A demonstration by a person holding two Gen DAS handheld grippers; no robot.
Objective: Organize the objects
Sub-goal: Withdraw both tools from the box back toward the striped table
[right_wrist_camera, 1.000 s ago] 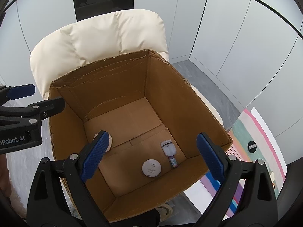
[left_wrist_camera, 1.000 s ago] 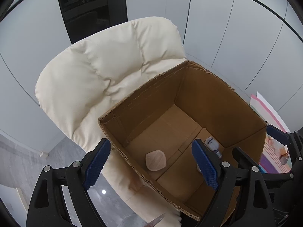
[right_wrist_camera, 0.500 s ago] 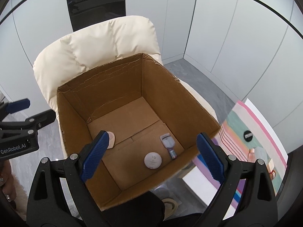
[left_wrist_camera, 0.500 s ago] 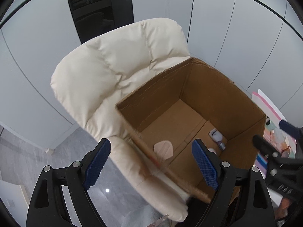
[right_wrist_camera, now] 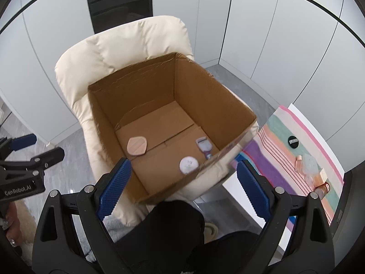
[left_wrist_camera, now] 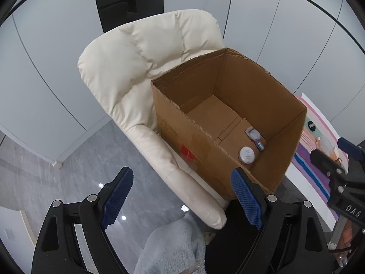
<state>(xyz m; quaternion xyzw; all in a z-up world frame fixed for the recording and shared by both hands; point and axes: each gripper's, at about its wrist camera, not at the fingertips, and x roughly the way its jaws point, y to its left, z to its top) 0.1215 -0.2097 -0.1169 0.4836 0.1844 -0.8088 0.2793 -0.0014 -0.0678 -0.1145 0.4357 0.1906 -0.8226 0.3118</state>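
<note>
Both the left tongs (left_wrist_camera: pixel 181 197) and right tongs (right_wrist_camera: pixel 182 186) are spread, holding nothing, above the open brown cardboard box (right_wrist_camera: pixel 219 96) on the cream padded armchair (right_wrist_camera: pixel 127 43). On the box floor lie a round white compact (right_wrist_camera: pixel 188 165), a peach sponge (right_wrist_camera: pixel 136 146) and a small lilac packet (right_wrist_camera: pixel 203 146).

A cardboard box (right_wrist_camera: pixel 173 105) sits on the armchair (right_wrist_camera: pixel 118 52) ahead of the right gripper (right_wrist_camera: pixel 182 182); inside lie a round compact (right_wrist_camera: pixel 188 165), a flat pad (right_wrist_camera: pixel 136 145) to its left, and a small packet (right_wrist_camera: pixel 203 146) to its right.

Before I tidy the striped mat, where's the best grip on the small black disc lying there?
Probably across the black disc rim, from straight above: it lies flat on the striped mat, apart from the other items, so fingers can straddle it.
</note>
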